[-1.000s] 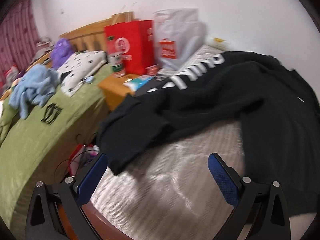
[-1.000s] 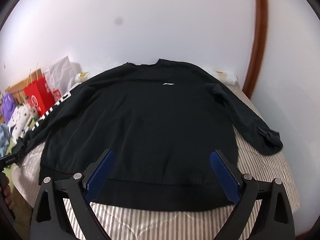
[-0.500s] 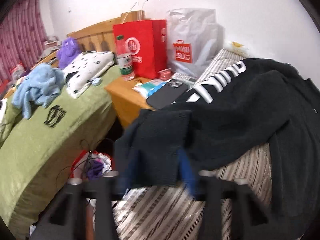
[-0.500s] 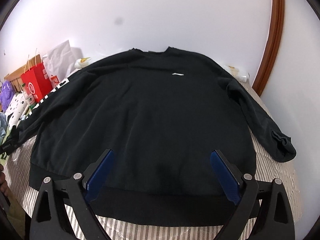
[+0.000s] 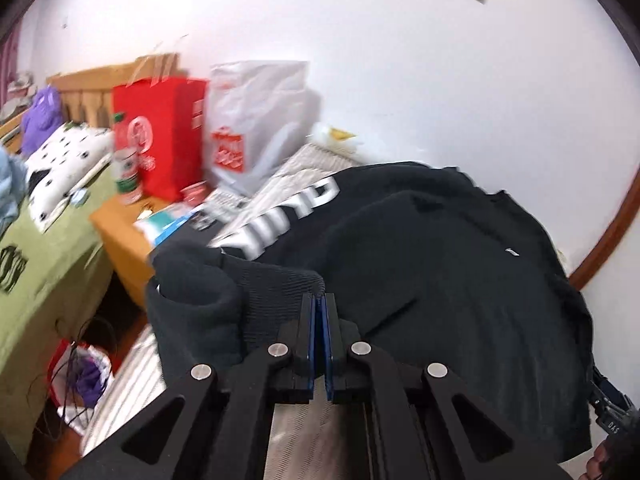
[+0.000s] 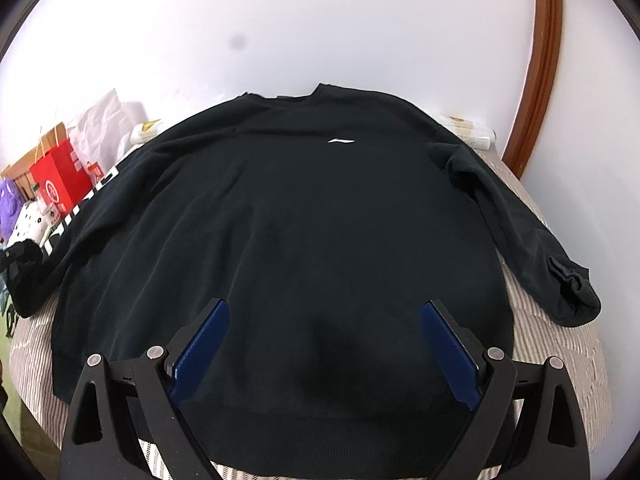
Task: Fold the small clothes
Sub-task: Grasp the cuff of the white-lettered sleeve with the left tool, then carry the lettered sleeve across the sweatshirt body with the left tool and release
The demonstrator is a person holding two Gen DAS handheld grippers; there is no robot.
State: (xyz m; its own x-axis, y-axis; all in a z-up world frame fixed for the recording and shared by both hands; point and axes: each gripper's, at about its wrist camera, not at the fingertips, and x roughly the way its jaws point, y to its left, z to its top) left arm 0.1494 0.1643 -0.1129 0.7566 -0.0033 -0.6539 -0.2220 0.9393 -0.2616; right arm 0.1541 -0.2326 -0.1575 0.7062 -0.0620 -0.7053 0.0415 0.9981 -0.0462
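A black sweatshirt [image 6: 312,216] lies spread flat, front up, on a striped bed [image 6: 560,360]. Its left sleeve carries white letters [image 5: 288,220]. My left gripper [image 5: 319,300] is shut on the ribbed cuff [image 5: 276,292] of that sleeve and holds it lifted over the sweatshirt's left side. The lifted cuff also shows in the right wrist view [image 6: 22,264]. My right gripper [image 6: 324,320] is open and empty, above the lower middle of the sweatshirt, near its hem. The right sleeve [image 6: 532,236] lies out to the right.
A wooden nightstand [image 5: 120,224] left of the bed holds a red bag [image 5: 160,136], a white bag [image 5: 256,120] and a bottle [image 5: 128,172]. A green-covered bed [image 5: 36,280] lies further left. A brown door frame [image 6: 536,60] stands at the right.
My left gripper has closed on the left sleeve cuff and lifted it up and rightward over the sweatshirt. My right gripper has moved forward over the hem, still open.
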